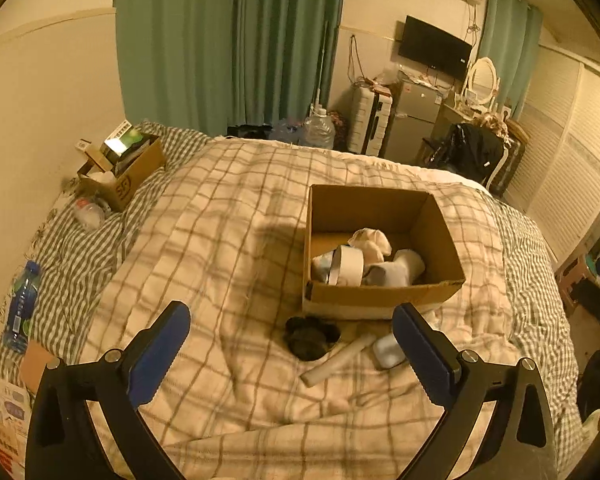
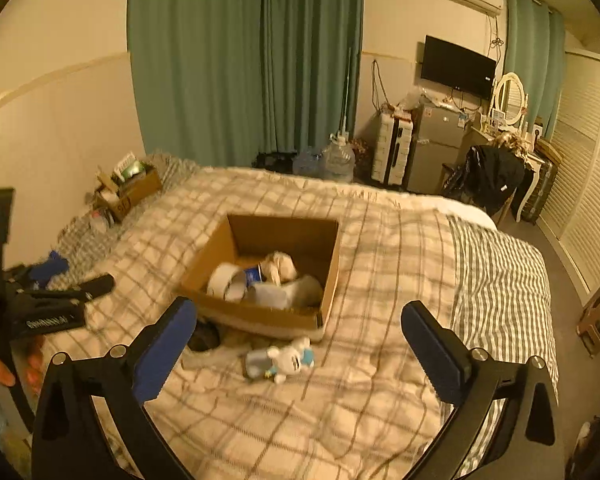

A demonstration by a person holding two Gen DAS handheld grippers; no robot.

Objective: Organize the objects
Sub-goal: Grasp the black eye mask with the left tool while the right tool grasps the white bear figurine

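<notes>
Both grippers held wide apart and empty above the plaid-quilted bed (image 1: 228, 216).

Left wrist view: left gripper (image 1: 292, 344) is seen spread; the open brown cardboard box (image 1: 384, 300) holds a white tape roll (image 1: 350, 266); a dark round object (image 1: 310, 338), a pale cylindrical tube (image 1: 338, 360) and a small white case (image 1: 388, 352) lie just before the box.
Right wrist view: right gripper (image 2: 300, 344) is seen spread; a small white-and-blue plush toy (image 2: 286, 360) lies just before the box.

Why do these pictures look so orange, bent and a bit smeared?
Both views: warm indoor light, and fisheye lenses that curve the walls. Left wrist view: sharp, with a shadow left of the cardboard box. Right wrist view: motion blur smears the box's contents and the plush toy.
</notes>
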